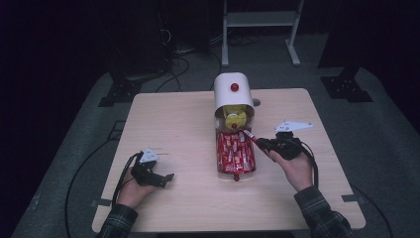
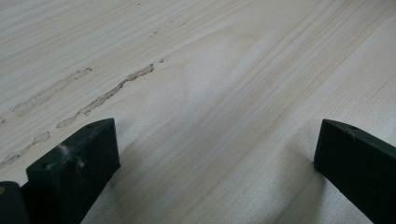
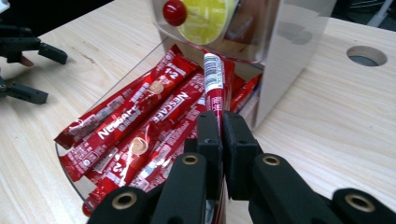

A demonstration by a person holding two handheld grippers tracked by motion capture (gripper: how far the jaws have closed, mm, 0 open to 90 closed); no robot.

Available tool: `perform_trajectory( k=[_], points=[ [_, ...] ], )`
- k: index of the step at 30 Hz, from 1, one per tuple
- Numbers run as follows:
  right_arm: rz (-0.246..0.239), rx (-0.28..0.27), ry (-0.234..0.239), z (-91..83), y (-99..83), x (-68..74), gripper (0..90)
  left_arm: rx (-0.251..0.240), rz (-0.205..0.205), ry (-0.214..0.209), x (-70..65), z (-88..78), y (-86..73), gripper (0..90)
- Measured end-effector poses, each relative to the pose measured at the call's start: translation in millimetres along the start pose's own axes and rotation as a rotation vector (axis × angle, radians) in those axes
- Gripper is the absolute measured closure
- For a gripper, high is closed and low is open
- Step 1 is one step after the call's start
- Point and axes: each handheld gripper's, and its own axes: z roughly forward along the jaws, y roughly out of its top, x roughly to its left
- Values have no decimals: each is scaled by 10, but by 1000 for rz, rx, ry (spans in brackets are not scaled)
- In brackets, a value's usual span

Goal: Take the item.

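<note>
Right tongs (image 3: pixel 222 126) pinch one coffee stick (image 3: pixel 214 81), its long axis toward twelve o'clock into the dispenser (image 1: pixel 233 91); left tongs (image 1: pixel 159 179) spread, idle at eight o'clock.

I see red coffee sticks (image 3: pixel 140 126) with white lettering in a clear tray (image 3: pixel 70 175), under a white dispenser (image 1: pixel 233 91) with a red knob (image 1: pixel 234 87) and yellow inside. My right gripper (image 3: pixel 219 121) is black, gripping a red stick (image 3: pixel 214 84). The surface (image 1: pixel 173 119) is pale wood grain.
</note>
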Motion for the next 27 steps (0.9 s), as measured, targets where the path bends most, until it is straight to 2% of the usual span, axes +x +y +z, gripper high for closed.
perform_trajectory(
  k=[19,27],
  points=[
    [38,-8,-56,-99,-57,-209,862,0,0,0,0,0,0,0],
    [67,-19,-89,-169,-93,-349,862,0,0,0,0,0,0,0]
  ],
)
